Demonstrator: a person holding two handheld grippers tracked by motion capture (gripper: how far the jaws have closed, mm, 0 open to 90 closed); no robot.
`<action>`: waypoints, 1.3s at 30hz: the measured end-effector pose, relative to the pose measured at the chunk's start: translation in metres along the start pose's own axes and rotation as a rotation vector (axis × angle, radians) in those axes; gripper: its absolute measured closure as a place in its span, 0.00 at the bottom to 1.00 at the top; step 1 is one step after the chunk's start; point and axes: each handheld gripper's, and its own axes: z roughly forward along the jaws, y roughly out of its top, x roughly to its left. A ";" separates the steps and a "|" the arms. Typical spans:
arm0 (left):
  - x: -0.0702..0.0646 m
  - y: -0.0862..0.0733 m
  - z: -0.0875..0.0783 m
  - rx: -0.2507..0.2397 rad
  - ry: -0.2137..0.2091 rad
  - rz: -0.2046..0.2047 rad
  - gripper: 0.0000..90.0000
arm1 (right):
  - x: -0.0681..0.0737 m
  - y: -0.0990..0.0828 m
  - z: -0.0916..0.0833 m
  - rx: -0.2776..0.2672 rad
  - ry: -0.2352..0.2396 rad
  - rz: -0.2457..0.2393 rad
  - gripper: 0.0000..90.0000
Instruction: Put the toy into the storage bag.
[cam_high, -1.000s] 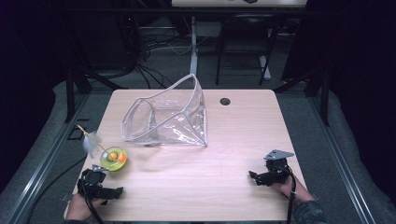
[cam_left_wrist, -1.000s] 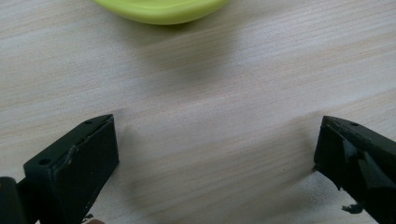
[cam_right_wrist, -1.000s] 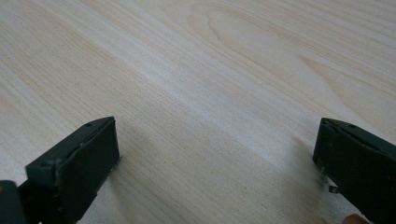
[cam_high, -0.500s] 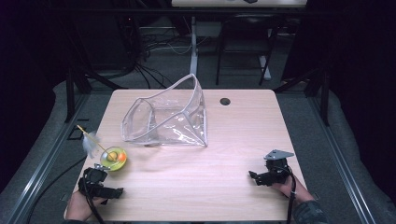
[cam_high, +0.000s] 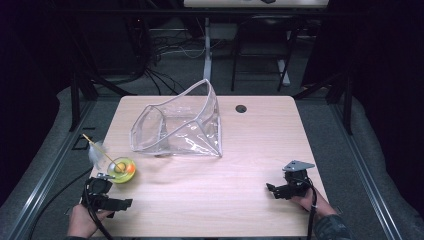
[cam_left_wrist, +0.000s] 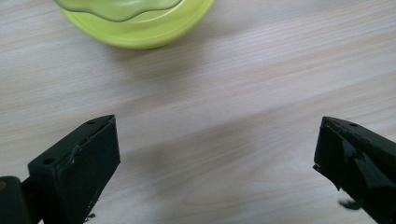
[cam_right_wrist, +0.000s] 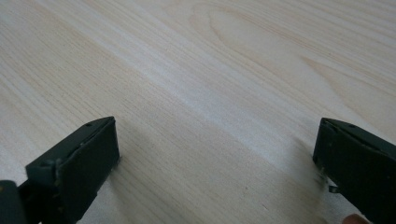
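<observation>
A clear plastic bag-like container (cam_high: 177, 125) lies on its side in the middle of the wooden table (cam_high: 210, 200), its mouth facing left. A yellow-green bowl-shaped toy (cam_high: 122, 170) with an orange ball, a thin stick and a white feather sits at the left front. My left gripper (cam_high: 120, 202) rests just in front of it, jaws wide open over bare wood; the toy's rim (cam_left_wrist: 140, 23) shows at the top of the left gripper view. My right gripper (cam_high: 272, 190) rests at the right front, open, with only bare table (cam_right_wrist: 210, 93) between its jaws.
A small round dark hole (cam_high: 241, 108) sits near the table's far edge. Dark floor, cables and table legs lie beyond the far edge, and metal rails run along both sides. Bare wood spans between the two grippers.
</observation>
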 end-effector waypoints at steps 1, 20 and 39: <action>0.000 0.000 0.000 0.000 0.000 0.000 0.00 | 0.000 0.000 0.000 0.000 0.000 0.000 0.00; 0.004 0.023 -0.052 -0.156 -0.138 -0.017 0.00 | 0.001 0.000 0.000 -0.001 -0.005 0.008 0.00; 0.016 0.071 -0.086 -0.191 -0.110 0.042 0.00 | 0.001 -0.001 0.000 -0.006 -0.005 0.013 0.00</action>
